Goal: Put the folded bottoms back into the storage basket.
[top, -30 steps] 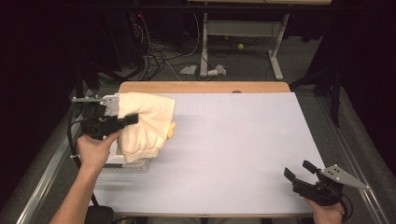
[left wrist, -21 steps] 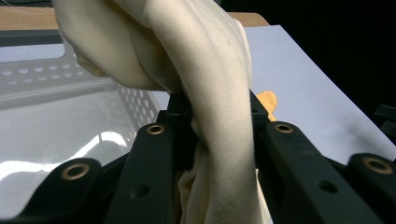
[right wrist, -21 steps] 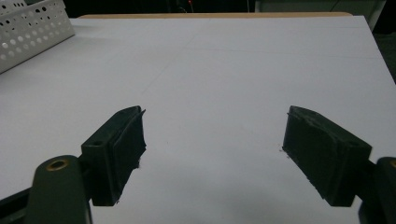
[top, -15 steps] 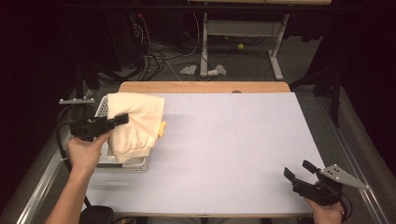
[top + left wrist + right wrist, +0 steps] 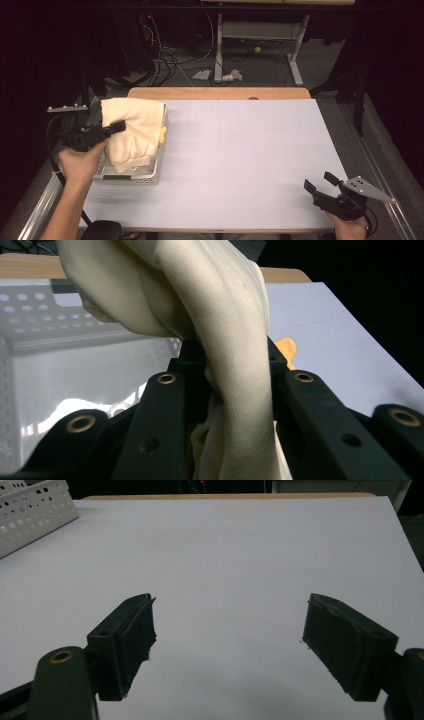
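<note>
My left gripper (image 5: 112, 128) has its fingers pinched tight on a fold of the cream cloth (image 5: 134, 127), and in the left gripper view the fabric (image 5: 227, 340) bunches between my two black fingers and spills over them. The cloth hangs in a heap over the white perforated basket (image 5: 130, 175) at the left edge of the bench (image 5: 250, 160), most of its bulk draped down into the basket and over its far rim. A small yellow-orange thing (image 5: 162, 134) peeks out beside the cloth on the basket's right side; I cannot tell what it is.

My right gripper (image 5: 320, 187) rests at the near right corner of the bench, fingers spread wide with nothing between them; in the right gripper view they (image 5: 227, 640) frame bare white surface, with the basket's corner (image 5: 35, 510) far off at upper left.

What matters for the coming move, I judge: the cloth lies wholly on my left hand's side, its long fall running from my fingers down into the basket, and the open bench stretches to the right of it. My right hand is well apart from it, so the left must carry it across
</note>
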Demonstrator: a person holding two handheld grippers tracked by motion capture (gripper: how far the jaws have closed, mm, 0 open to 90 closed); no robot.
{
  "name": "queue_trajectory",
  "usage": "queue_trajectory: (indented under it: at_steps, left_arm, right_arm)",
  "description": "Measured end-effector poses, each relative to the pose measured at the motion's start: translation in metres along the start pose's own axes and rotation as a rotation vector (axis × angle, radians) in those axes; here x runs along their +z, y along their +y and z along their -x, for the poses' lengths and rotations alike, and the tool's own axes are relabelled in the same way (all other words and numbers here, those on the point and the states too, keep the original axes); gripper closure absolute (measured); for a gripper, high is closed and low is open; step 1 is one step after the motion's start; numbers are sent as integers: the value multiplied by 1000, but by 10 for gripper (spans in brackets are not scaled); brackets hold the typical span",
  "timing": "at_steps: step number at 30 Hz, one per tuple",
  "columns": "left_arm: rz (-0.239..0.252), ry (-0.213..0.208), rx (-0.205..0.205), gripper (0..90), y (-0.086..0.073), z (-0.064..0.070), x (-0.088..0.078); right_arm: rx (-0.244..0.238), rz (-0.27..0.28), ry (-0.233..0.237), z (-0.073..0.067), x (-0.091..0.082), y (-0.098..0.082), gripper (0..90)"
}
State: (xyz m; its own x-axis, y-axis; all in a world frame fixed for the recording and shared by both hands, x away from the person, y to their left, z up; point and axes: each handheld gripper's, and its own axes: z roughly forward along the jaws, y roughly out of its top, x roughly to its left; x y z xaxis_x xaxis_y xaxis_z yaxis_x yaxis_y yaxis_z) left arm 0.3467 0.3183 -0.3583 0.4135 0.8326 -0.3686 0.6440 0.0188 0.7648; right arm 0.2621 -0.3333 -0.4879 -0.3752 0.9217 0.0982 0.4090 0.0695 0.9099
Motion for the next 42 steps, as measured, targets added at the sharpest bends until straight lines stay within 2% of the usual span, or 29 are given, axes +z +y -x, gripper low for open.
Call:
queue_trajectory:
  at_steps: [7, 20, 42]
  left_arm:
    - [-3, 38, -9, 708, -2, -8, -1]
    - [-37, 88, -25, 707, 1, -19, 20]
    - [-95, 122, -88, 707, -3, -40, 49]
  right_arm:
    - [2, -2, -1, 0, 0, 0, 216]
    - [3, 1, -3, 0, 0, 0, 215]
    - [3, 1, -4, 0, 0, 0, 216]
